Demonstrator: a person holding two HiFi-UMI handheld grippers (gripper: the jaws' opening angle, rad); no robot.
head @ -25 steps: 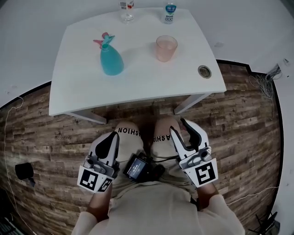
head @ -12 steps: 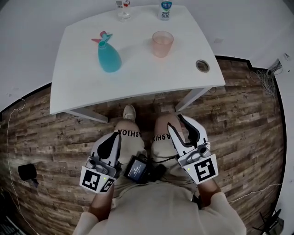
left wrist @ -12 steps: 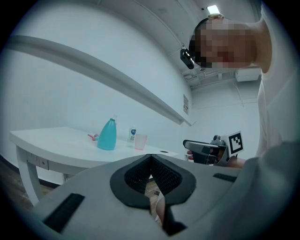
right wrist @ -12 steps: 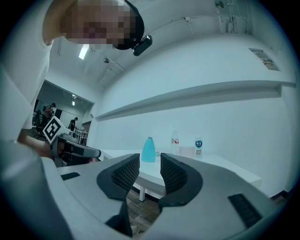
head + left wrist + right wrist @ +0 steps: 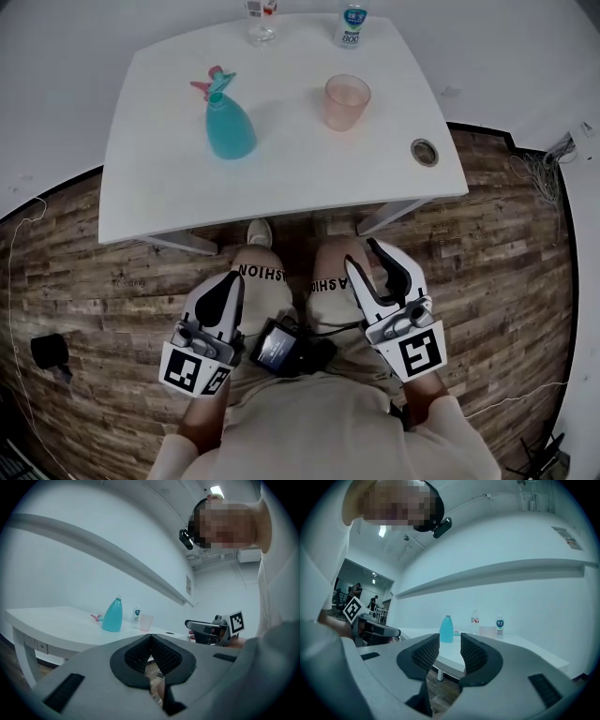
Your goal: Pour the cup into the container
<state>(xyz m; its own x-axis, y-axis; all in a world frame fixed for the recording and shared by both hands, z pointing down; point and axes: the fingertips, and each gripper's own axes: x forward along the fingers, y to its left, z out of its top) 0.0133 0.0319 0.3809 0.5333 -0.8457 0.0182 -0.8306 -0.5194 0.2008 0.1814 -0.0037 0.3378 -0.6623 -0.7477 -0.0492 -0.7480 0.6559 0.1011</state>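
1. Left tongs [image 5: 234, 278]: held low over the person's left thigh, pointing level toward the surface. Clenched, tips meeting, nothing between them; the left gripper view [image 5: 151, 637] shows the same.
2. Right tongs [image 5: 360, 253]: over the right thigh, pointing level. Slightly released, with a narrow gap between the pads and nothing in it, as the right gripper view [image 5: 449, 638] shows.
3. Black device [image 5: 277, 345]: on the lap between the two tongs, screen up, cable attached.
4. Shoe [image 5: 260, 232]: on the wood-plank floor [image 5: 506, 244], just under the near edge of the surface.
5. White surface [image 5: 281, 178]: ahead of the knees, well apart from both tongs.
6. Round grommet [image 5: 424, 151]: set into the surface near its right front corner.
7. Cup [image 5: 346, 101]: pink, translucent, upright, on the right half of the surface, untouched.
8. Teal spray bottle [image 5: 229, 127]: pink trigger, upright, left of the cup and apart from it.
9. Clear bottle [image 5: 261, 21]: red label, at the far edge.
10. Small white bottle [image 5: 349, 26]: blue label, at the far edge, behind the cup.
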